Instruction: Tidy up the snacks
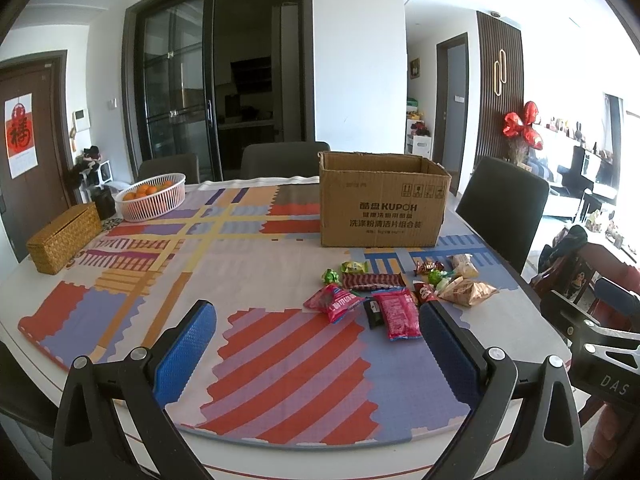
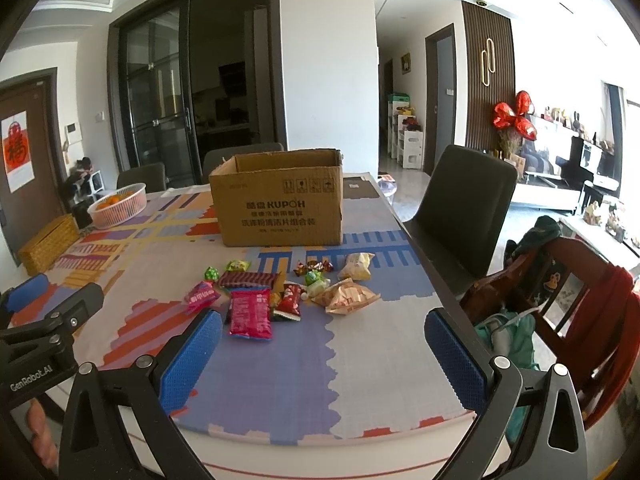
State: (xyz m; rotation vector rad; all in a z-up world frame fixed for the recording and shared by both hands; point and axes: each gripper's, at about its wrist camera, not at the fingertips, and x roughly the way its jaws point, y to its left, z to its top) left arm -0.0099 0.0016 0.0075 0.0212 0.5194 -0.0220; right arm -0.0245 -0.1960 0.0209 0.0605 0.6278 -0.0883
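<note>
Right wrist view: right gripper (image 2: 323, 354) gapes wide and empty, red packet (image 2: 250, 313) lying lengthwise just ahead-left toward the table's right edge; left gripper (image 1: 318, 344) equally open, empty, farther off

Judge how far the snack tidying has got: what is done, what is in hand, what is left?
Done: nothing visible. The snack packets, such as the big red packet and the tan bag, lie loose on the mat in front of the open cardboard box; its inside is hidden. In hand: nothing; the left tongs and right tongs are open and empty. Left: the whole pile.
</note>
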